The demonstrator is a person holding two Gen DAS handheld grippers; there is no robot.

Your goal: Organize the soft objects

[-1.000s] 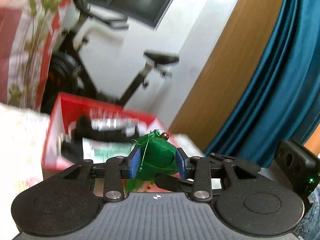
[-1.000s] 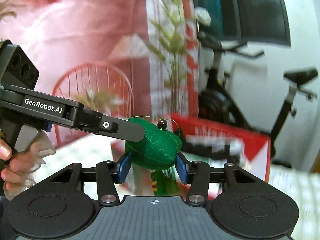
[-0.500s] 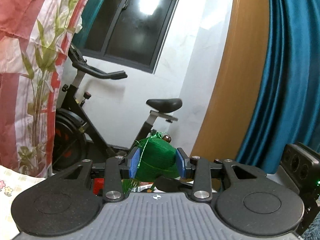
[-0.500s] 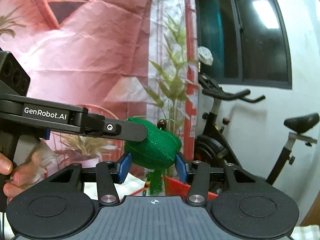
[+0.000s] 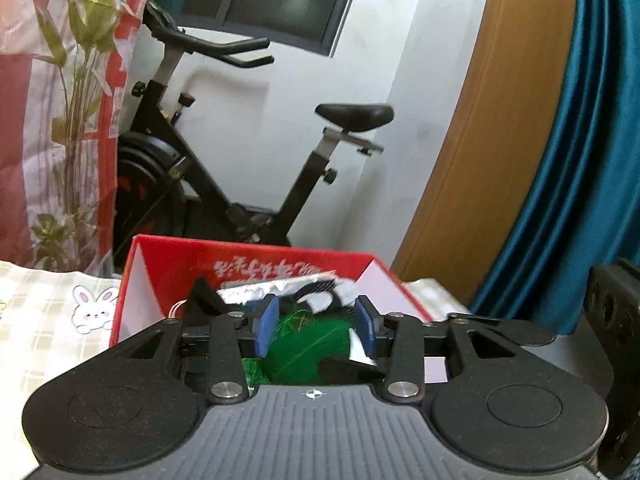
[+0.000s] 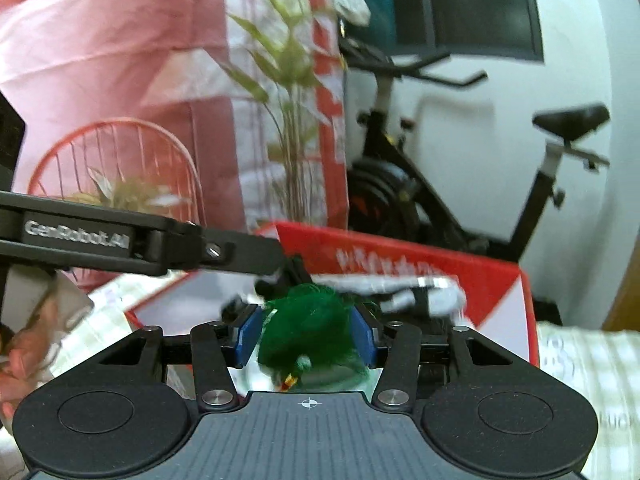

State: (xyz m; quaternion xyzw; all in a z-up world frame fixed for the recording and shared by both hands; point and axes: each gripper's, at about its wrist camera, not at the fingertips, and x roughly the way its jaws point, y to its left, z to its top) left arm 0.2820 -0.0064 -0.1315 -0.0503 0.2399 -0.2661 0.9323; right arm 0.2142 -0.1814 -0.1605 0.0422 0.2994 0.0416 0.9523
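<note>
Having just widened, left fingers (image 5: 316,326) flank green pouch (image 5: 308,350) over red box (image 5: 168,276); right fingers (image 6: 306,334) grip it.

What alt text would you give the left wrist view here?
The left gripper, its jaws just opened wider, straddles a green soft pouch over an open red box that holds black-and-white items. The blue pads stand clear of the pouch. An exercise bike stands behind.

one green pouch (image 5: 308,350), one red box (image 5: 256,264), one exercise bike (image 5: 224,168), two hand-held grippers
</note>
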